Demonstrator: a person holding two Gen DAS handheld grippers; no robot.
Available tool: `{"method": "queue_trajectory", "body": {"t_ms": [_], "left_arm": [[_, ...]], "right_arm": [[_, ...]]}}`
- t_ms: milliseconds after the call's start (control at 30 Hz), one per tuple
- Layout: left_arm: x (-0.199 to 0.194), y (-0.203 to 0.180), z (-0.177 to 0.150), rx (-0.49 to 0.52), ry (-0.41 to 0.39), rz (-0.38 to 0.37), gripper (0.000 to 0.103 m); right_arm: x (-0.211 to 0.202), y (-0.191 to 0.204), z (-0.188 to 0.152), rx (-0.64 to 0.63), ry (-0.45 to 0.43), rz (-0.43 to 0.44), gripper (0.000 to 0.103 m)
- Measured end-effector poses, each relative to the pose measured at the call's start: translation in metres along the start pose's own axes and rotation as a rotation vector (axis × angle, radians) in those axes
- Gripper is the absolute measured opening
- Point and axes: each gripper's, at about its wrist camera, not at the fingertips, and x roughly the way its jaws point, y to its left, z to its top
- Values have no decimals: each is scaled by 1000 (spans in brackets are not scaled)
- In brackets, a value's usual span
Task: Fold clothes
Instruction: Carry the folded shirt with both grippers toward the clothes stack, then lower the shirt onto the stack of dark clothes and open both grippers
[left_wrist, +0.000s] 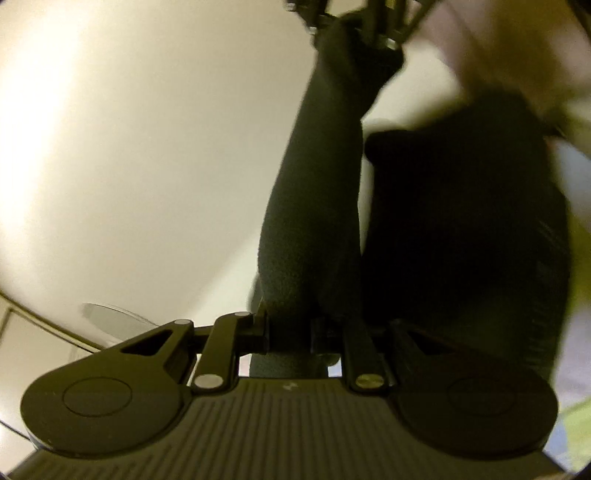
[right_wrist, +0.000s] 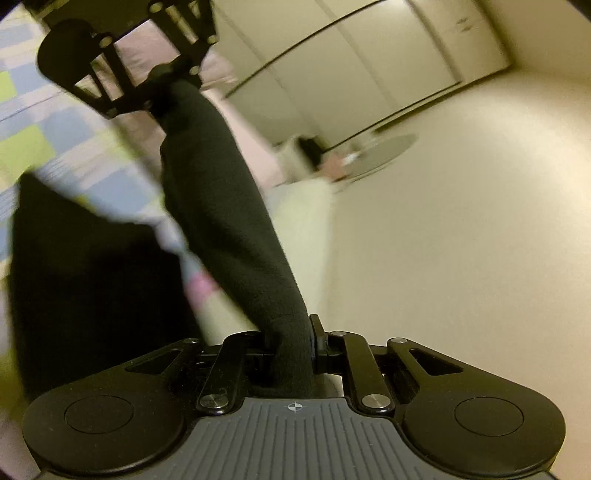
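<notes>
The cloth (left_wrist: 314, 206) is dark, nearly black, with a fuzzy, fleece-like nap. It is drawn into a taut band between the two grippers, and a wider part of it hangs below as a blurred dark mass.

In the left wrist view, the left gripper (left_wrist: 288, 332) has its fingers pinching one end of the band, which runs straight out ahead to the right gripper (left_wrist: 354, 33) at the far end. The hanging mass lies just right of the left fingers.

In the right wrist view, the right gripper (right_wrist: 291, 343) pinches the other end, the fabric bunched between its fingers. The band climbs ahead and leftward to the left gripper (right_wrist: 162, 81), whose fingers also close on it. The hanging part (right_wrist: 92, 288) falls left of the right fingers.

Right of the right fingers lies a bare pale table (right_wrist: 461, 240), with a grey disc (right_wrist: 384, 151) near its far edge and a person's hand (right_wrist: 334, 162) beside the disc. Left of the fingers is blue and green checkered floor (right_wrist: 48, 136).
</notes>
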Motion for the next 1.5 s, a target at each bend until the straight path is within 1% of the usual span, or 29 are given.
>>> {"method": "queue_trajectory", "body": {"t_ms": [33,67,100,133,233,300,367,500,600,667,700,767,867,900,967,1033,1100,1133,1233,1367,1400,1500], "left_arm": [[6,-27,-6,11,18,-39,16],[11,-51,-11,20,32,-61,16],[9,-66,-15,27,33,-43,16],[7,-77,-18,28,33,-27,15],[-2,-79,-17,-10,28,1,19],[-1,-74,-15,15,24,2,21],[-5,-69,-16,43,19,0,23],[-26,-64,-21,66,-3,-11,25],[-28,-59,-25,65,1,-33,20],[-33,-54,-33,52,2,-29,18],[-30,-51,-32,51,1,-24,17],[-19,-51,-15,44,-5,-22,17],[-17,-62,-18,27,12,-40,17],[-11,-71,-21,37,24,-47,17],[-6,-81,-20,67,34,-26,18],[-7,-79,-19,53,37,-17,19],[-9,-75,-21,31,38,-20,22],[-10,-76,-22,37,34,-16,22],[-11,-79,-25,43,32,-4,24],[-11,-82,-24,24,35,3,25],[-11,-83,-23,11,35,1,23],[-10,-85,-22,-23,39,-3,19]], "right_arm": [[12,21,-17,-2,19,47,12],[21,41,-32,-7,36,93,12],[25,58,-43,-19,47,122,12],[26,71,-53,-33,50,128,12],[14,82,-66,-35,29,99,12],[9,84,-70,-41,16,78,12],[16,80,-70,-67,16,62,12],[8,87,-70,-101,30,27,13],[6,96,-71,-99,37,12,12],[22,85,-70,-37,46,31,12],[26,84,-69,-35,56,36,12],[23,84,-65,-54,54,32,11],[12,83,-59,-37,37,31,11],[14,88,-60,-40,46,40,12],[24,98,-64,-68,63,39,12],[34,107,-67,-100,74,27,12],[37,110,-65,-107,66,5,12],[38,111,-65,-105,62,-1,12],[38,117,-64,-116,64,-39,16],[38,125,-66,-89,79,-72,22],[37,127,-69,-83,79,-79,23],[39,133,-76,-70,77,-82,24]]}}
